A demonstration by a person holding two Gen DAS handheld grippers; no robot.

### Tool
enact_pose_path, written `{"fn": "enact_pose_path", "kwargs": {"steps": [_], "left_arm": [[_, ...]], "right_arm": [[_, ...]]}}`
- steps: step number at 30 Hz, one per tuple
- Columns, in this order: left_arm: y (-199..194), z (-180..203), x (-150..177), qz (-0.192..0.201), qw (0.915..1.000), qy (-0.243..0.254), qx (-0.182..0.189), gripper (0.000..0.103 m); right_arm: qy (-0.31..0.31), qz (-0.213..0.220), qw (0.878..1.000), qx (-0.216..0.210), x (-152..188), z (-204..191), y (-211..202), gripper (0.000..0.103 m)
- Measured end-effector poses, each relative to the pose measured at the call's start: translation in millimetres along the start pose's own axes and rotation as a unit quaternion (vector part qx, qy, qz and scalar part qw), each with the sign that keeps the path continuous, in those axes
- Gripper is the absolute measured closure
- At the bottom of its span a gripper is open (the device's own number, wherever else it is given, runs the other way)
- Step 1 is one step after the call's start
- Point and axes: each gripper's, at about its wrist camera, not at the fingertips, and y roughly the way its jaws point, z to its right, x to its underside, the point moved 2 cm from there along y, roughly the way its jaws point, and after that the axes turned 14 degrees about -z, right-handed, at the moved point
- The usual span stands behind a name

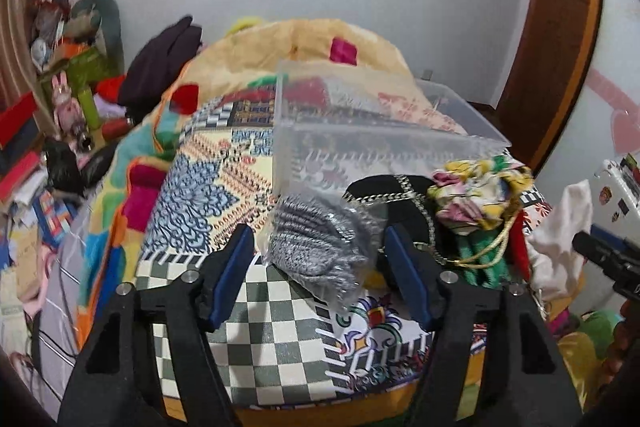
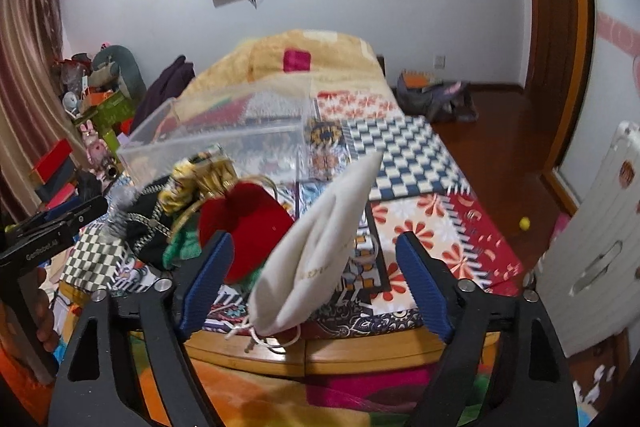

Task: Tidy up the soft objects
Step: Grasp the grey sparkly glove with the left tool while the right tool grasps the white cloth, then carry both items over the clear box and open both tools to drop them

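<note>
Step in hand: picking from the pile of soft things at the foot of the bed (image 1: 248, 163); by my reading nothing is gripped yet.
Left gripper (image 1: 320, 275): jaws spread wide on either side of the grey knit bundle (image 1: 316, 243), not touching it.
Right gripper (image 2: 312, 283): jaws wide open; the cream drawstring pouch (image 2: 320, 247) stands between them, with a gap showing on both sides.
Destination: the clear plastic bin (image 1: 380, 131) on the bed just behind the pile, probably where these go.
Next move: likely close on one item, lift it clear of the tangle and carry it over the bin's rim.
Grey bundle: ribbed knit in crinkly clear wrap, so likely slippery.
Pouch: matte cloth, tapered, cords trailing at its near end.
Red piece (image 2: 244, 227): velvety, rounded.
Black bag (image 1: 400, 207): dark cloth with a metal chain that could snag.
Floral cloth (image 1: 476, 195): crumpled, thin.
</note>
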Motion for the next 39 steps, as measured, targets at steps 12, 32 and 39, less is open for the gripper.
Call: {"fn": "enact_pose_path", "kwargs": {"steps": [12,32,39], "left_arm": [[18,5,2,-0.017,0.9994,0.019,0.025,0.075],[-63,4,-9,0.077,0.9956,0.038,0.037,0.101],[-19,-14,-13,-0.009,0.9968,-0.019,0.077,0.053]], "right_arm": [[0.008,-0.049,0.997,-0.051,5,-2,20,0.082],[-0.034,0.072,0.994,-0.077,-38,-36,-41,0.091],[-0.045,0.068,0.993,-0.084,-38,-44,-28,0.091]]}}
